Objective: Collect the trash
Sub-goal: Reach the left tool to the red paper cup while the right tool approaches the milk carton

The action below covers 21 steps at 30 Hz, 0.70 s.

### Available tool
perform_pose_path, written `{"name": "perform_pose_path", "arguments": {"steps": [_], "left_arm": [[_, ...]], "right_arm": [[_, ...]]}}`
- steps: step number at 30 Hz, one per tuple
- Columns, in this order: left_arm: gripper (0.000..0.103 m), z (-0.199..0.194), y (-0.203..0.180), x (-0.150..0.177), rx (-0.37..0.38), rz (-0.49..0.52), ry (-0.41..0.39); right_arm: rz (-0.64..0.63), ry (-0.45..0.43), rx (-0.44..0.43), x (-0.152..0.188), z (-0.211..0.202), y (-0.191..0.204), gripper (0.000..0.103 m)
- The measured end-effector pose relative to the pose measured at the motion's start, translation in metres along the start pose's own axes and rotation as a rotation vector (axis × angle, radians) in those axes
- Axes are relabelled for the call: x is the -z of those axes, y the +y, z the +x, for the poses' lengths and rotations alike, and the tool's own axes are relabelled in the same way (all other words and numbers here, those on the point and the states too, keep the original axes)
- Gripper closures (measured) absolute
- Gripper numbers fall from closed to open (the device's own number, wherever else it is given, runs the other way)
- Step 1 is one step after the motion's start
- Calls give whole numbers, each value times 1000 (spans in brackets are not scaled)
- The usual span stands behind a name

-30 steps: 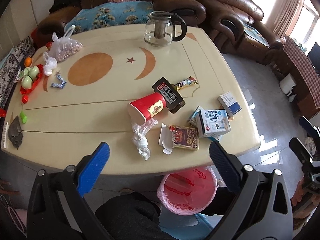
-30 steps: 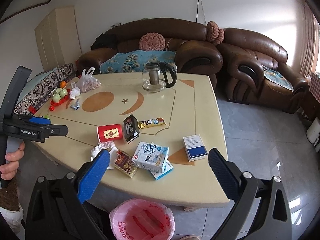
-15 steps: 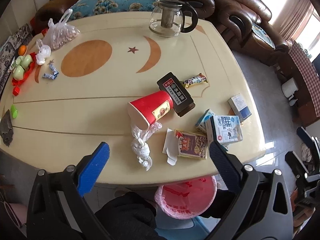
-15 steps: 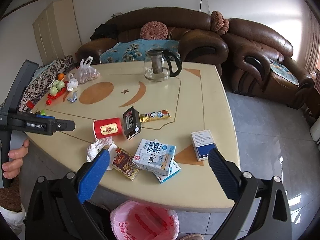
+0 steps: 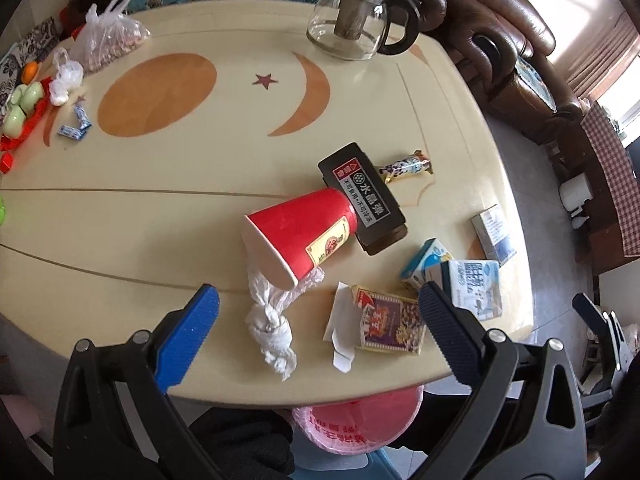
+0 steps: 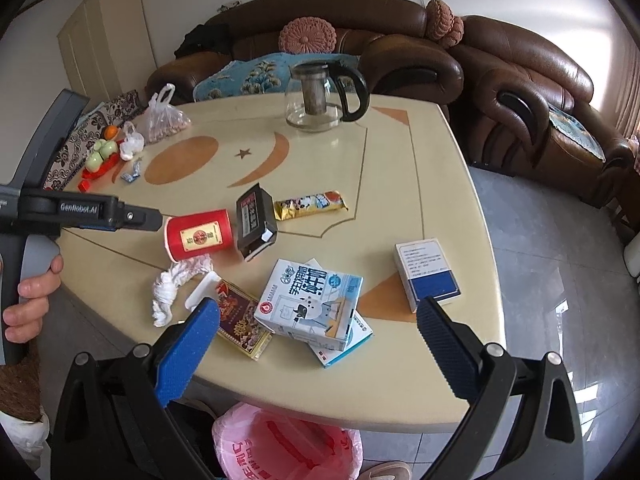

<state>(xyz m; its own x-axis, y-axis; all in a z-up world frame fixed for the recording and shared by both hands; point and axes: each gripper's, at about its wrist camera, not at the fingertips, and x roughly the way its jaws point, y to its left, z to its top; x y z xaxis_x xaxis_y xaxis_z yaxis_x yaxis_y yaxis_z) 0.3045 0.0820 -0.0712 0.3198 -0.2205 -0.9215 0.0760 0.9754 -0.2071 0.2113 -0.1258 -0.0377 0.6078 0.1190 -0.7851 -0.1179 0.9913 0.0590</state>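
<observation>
Trash lies near the table's front edge: a tipped red paper cup (image 5: 300,232) (image 6: 200,234), a knotted white tissue (image 5: 272,328) (image 6: 172,284), a black box (image 5: 364,196) (image 6: 254,220), a snack bar wrapper (image 5: 406,168) (image 6: 310,204), a dark red card box (image 5: 390,326) (image 6: 240,324), a milk carton (image 5: 474,286) (image 6: 310,304) and a blue-and-white box (image 5: 494,234) (image 6: 426,274). A bin with a pink bag (image 5: 356,420) (image 6: 286,444) stands under the table edge. My left gripper (image 5: 316,332) hovers open over the tissue. My right gripper (image 6: 318,344) is open above the carton.
A glass teapot (image 5: 352,16) (image 6: 320,96) stands at the far side of the cream table (image 5: 160,200). A bag of nuts (image 5: 108,40), wrapped candies (image 5: 76,124) and a red tray with green items (image 5: 20,116) sit at the left. Brown sofas (image 6: 520,80) stand behind.
Both grippers have moved forward toward the table; the left one has come lower over the cup and tissue. Both stay open and nothing on the table has shifted.
</observation>
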Motion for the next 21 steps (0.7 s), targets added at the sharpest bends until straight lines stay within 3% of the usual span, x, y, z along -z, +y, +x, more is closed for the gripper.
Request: {"name": "perform_pose_path", "arguments": {"steps": [11, 21], "left_arm": [[5, 40, 7, -17, 35, -36, 26], [5, 74, 12, -26, 72, -56, 65]], "right_arm": [[7, 16, 51, 19, 53, 11, 6], [67, 2, 80, 32, 75, 13, 6]]}}
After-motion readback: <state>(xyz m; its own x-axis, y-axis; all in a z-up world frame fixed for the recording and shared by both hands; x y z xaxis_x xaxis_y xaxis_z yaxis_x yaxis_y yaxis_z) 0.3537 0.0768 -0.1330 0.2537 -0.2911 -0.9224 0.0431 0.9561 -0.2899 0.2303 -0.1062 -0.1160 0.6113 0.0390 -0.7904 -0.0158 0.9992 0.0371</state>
